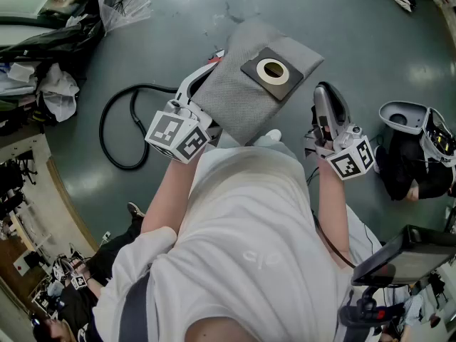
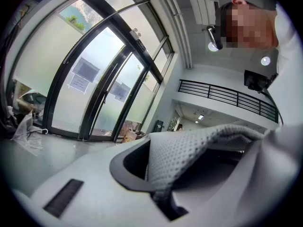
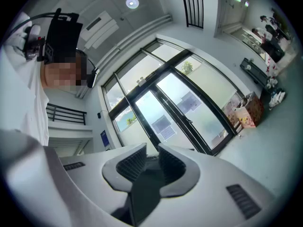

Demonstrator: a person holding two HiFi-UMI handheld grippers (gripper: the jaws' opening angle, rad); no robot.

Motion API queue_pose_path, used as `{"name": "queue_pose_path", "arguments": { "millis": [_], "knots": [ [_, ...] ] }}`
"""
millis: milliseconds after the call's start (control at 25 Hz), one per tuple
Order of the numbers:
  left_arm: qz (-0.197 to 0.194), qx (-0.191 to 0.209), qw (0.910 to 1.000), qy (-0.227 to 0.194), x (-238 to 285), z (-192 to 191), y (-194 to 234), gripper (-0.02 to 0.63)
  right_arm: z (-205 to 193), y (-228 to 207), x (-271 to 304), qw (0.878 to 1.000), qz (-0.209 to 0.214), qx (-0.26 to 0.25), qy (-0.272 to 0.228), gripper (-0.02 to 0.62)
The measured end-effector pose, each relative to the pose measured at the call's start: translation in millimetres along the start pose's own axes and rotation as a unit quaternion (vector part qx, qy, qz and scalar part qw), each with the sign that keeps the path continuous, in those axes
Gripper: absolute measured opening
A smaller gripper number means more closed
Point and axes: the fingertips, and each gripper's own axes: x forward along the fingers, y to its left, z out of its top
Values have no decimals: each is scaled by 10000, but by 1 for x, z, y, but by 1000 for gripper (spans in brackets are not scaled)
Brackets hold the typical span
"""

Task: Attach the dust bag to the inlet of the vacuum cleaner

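Observation:
The grey fabric dust bag (image 1: 242, 102) hangs in front of my chest in the head view, its dark cardboard collar (image 1: 274, 72) with a round hole facing up. My left gripper (image 1: 205, 77) is shut on the bag's left edge. In the left gripper view the mesh cloth (image 2: 189, 150) is pinched between the jaws of that gripper (image 2: 158, 186). My right gripper (image 1: 326, 102) is to the right of the bag, apart from it, shut and empty. The right gripper view shows the gripper (image 3: 150, 161) with its ribbed pads together and only glass doors beyond. The vacuum cleaner (image 1: 407, 159) sits on the floor at the right, its lid (image 1: 401, 115) open.
A black hose loop (image 1: 117, 130) lies on the grey floor at the left. Plastic bags (image 1: 122, 4) and clutter line the upper left. A person sits at the lower left, and a dark screen (image 1: 406, 258) stands at the lower right.

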Motion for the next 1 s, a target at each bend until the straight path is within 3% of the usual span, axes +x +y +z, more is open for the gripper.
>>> {"name": "queue_pose_path", "arguments": {
  "millis": [40, 120, 160, 240, 280, 320, 360, 400, 480, 560, 600, 680, 720, 840, 960, 1000],
  "knots": [
    [2, 9, 10000, -25, 2, 8, 14, 17, -2, -4, 16, 9999, 4, 159, 54, 83],
    [8, 40, 10000, -76, 7, 22, 39, 17, -4, -10, 45, 9990, 13, 440, 115, 106],
    [11, 63, 9999, -100, 9, 27, 50, 17, -4, -13, 56, 9984, 10, 553, 131, 158],
    [8, 103, 9999, -135, 15, 32, 63, 17, -5, -17, 70, 9975, -15, 678, 217, 161],
    [4, 102, 9999, -135, 18, 33, 67, 17, -6, -17, 73, 9981, -11, 538, 308, 161],
    [-1, 83, 9999, -112, 21, 33, 69, 17, -6, -16, 74, 9989, -10, 87, 457, 161],
    [-8, 54, 10000, -68, 25, 33, 70, 17, -8, -15, 74, 9952, -23, -710, 677, 161],
    [-10, 23, 10000, -14, 29, 32, 71, 18, -11, -14, 73, 9809, -31, -1700, 941, 161],
    [19, -73, 9999, 90, 38, 32, 75, 17, -17, -12, 76, 9325, 34, -3337, 1383, 161],
    [30, -237, 9996, 165, 46, 34, 75, 17, -23, -17, 82, 8830, 74, -4365, 1725, 163],
    [27, -309, 9993, 196, 50, 34, 74, 17, -26, -23, 85, 8485, 73, -4937, 1904, 163],
    [37, -406, 9988, 262, 56, 32, 71, 17, -29, -26, 97, 7843, 211, -5881, 1964, 239],
    [32, -461, 9985, 293, 58, 30, 68, 17, -32, -25, 102, 7652, 340, -6130, 1938, 239],
    [-44, -534, 9976, 442, 64, 13, 56, 17, -45, -26, 111, 7382, 559, -6465, 1844, 238],
    [-54, -344, 9971, 673, 67, -7, 42, 17, -50, -25, 109, 7345, 618, -6531, 1737, 234],
    [-32, -376, 9968, 699, 69, -10, 39, 17, -50, -26, 108, 7352, 635, -6521, 1736, 186]
  ]
}}
